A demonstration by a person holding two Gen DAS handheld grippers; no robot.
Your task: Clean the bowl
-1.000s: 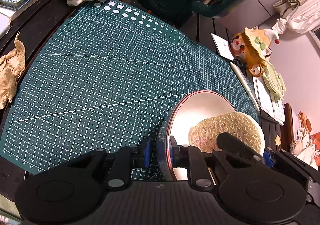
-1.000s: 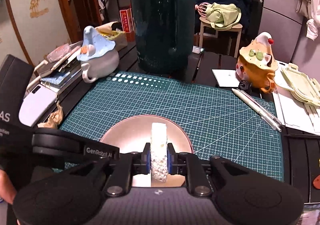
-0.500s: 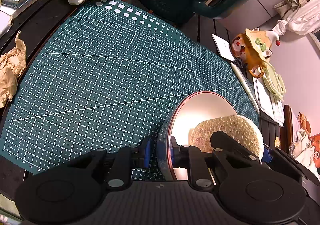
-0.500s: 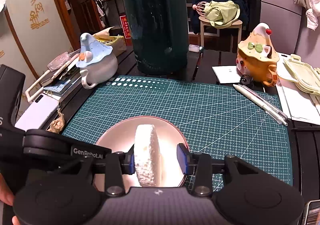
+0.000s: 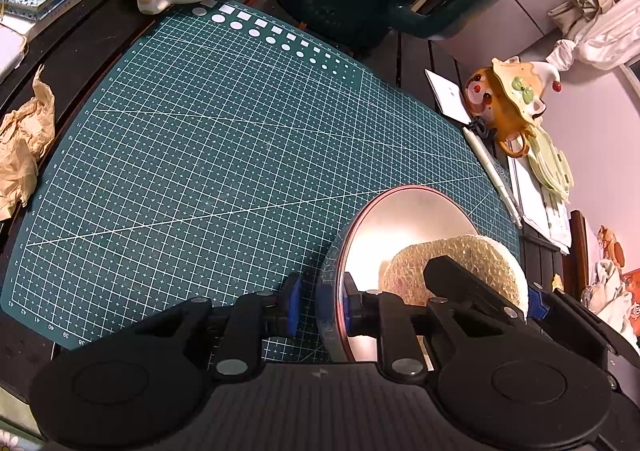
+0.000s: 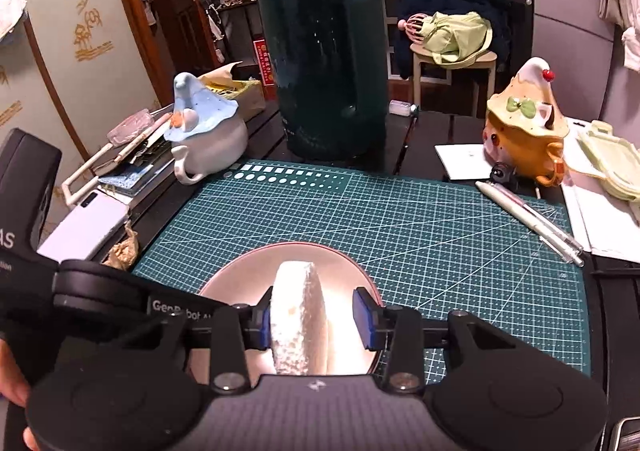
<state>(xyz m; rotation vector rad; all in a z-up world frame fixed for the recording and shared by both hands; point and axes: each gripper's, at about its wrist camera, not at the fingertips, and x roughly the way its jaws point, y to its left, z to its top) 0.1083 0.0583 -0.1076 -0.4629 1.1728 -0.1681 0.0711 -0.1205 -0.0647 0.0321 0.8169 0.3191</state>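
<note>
A metallic bowl [image 5: 400, 219] with a reddish rim is tipped up on the green cutting mat [image 5: 224, 155]. My left gripper [image 5: 322, 307] is shut on its near rim, one pad outside the wall and one inside. A round pale sponge [image 5: 472, 255] stands on edge inside the bowl. In the right wrist view the sponge [image 6: 300, 315] sits between the jaws of my right gripper [image 6: 316, 317]. It leans against the left pad, and the right pad stands clear of it, so that gripper is open. The bowl [image 6: 340, 271] lies just beneath.
A dark green appliance [image 6: 328, 67] stands behind the mat. A white and blue mushroom mug [image 6: 204, 135] is at the back left, an orange lidded pot [image 6: 524, 139] at the back right. Pens [image 6: 532, 219] lie along the mat's right edge. Crumpled paper [image 5: 24, 147] lies left.
My right gripper's jaws have parted from the sponge, which stays upright in the bowl, leaning left. The left gripper and the bowl have kept still.
</note>
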